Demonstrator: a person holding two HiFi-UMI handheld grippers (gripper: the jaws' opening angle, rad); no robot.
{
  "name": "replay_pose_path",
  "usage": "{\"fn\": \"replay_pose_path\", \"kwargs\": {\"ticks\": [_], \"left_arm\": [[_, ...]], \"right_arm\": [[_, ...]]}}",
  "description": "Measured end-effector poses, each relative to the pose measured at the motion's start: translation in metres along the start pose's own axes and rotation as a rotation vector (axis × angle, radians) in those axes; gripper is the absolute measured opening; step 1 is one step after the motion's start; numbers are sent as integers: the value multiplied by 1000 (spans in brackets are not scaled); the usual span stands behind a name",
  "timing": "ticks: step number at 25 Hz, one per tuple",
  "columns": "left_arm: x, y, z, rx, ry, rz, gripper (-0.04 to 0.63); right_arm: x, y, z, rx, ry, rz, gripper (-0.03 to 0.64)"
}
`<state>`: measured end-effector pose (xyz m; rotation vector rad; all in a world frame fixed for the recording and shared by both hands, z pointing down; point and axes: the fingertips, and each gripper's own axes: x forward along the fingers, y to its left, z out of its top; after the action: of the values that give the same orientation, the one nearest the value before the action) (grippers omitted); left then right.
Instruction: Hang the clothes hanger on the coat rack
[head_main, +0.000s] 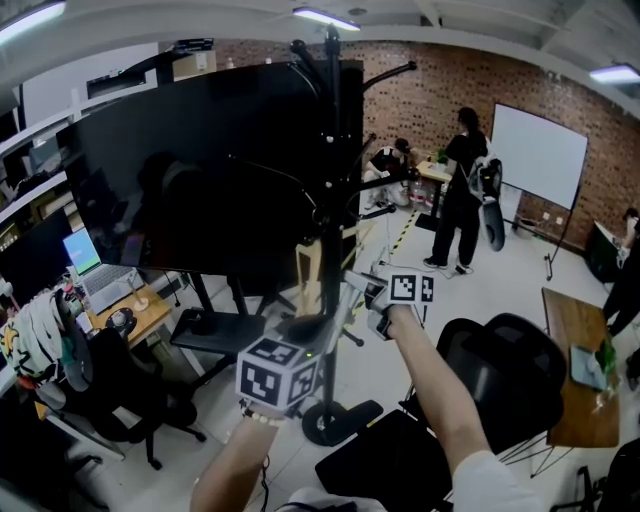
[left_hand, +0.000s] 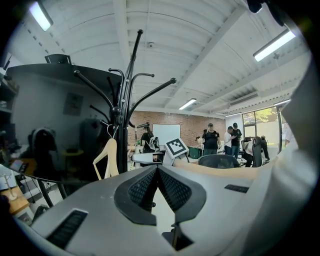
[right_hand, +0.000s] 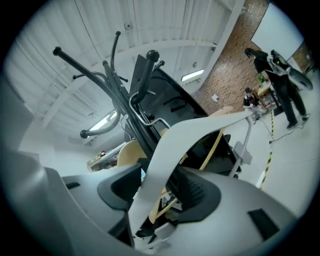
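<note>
Left claw (left_hand: 157, 169): clenched, pads meeting at the tips with nothing between them. It is lowest in the head view and points toward the rack.
Right claw (right_hand: 160, 176): released, jaws standing wide. One arm of the pale wooden clothes hanger (left_hand: 106, 159) runs through the gap, and the pads do not press on it.
Hanger: its wire hook is looped over a peg of the black metal coat rack (head_main: 331, 190), and its body hangs close beside the pole.
Coat rack: upright on the floor on a round base, just in front of a large dark screen on a stand (head_main: 200, 170).
Far end: a standing person in dark clothes (head_main: 462, 190), a white board on legs (head_main: 540, 152), and a red brick wall (head_main: 430, 85).
</note>
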<state>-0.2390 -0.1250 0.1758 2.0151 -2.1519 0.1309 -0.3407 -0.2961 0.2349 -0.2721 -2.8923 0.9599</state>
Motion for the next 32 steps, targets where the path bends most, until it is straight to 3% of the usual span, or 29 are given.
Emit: {"fn": "replay_pose_path", "kwargs": {"ticks": [2,14,23,24,29,32], "left_arm": [[-3,1,-2,-10,-4,1,-8],[-27,-8,-17,-58,-28,-12,-8],[-63,-20,-39,-78,-87,-27,-8],[-68,-20,-41,-81,-95,-26,-9],[-93,-27,-64,-115,-129,-18,-9],[-107,-30,-79,-135,-135,-16,-9]], "right_arm": [[-3,0,0,-9,-11,-31,267],[-33,27,-13,-81,-46,-108,268],[-86,87,-25,-224,-163,-213,259],[-93,97,-26,-239,-185,-220,239],[-133,142,-53,-288,-258,-300,7],[-147,164,-80,-338,-252,-332,6]]}}
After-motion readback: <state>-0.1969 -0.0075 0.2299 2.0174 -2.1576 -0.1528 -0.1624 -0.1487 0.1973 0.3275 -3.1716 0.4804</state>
